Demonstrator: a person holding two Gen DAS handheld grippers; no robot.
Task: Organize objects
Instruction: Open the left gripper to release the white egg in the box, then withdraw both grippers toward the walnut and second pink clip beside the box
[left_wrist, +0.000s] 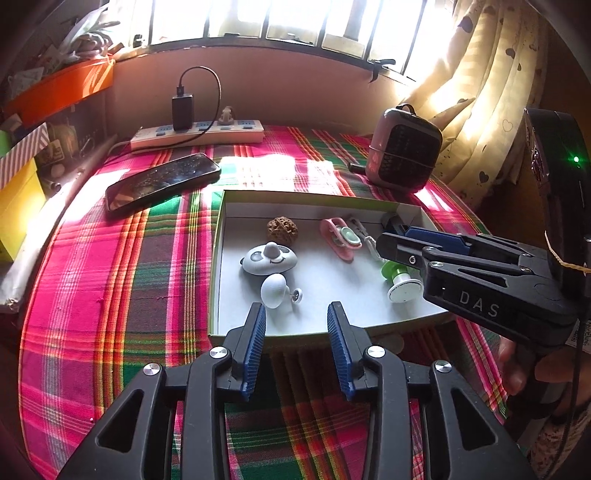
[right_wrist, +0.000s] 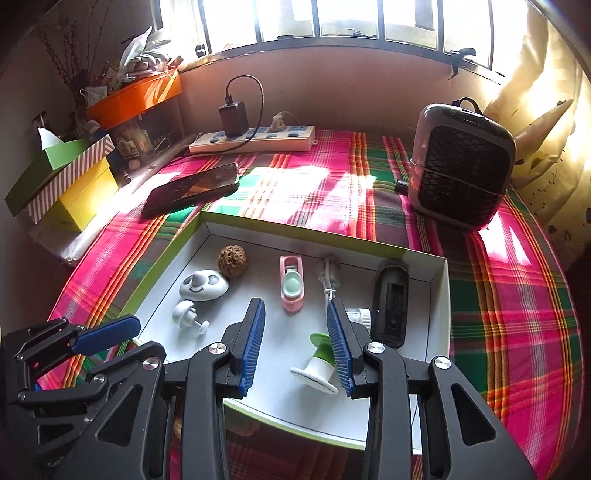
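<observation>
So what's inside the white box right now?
In the white box: walnut, smiley disc, white knob, pink clip, cable piece, black case, green-white spool. The right hand-held gripper partly covers a small white part.

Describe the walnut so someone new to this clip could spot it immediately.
Find the shallow white tray with the green rim on the plaid tablecloth, then look to its far-left corner. The walnut lies there, just behind the white smiley-face dome. It is the only brown, wrinkled, round thing in the tray; everything near it is smooth plastic.
</observation>
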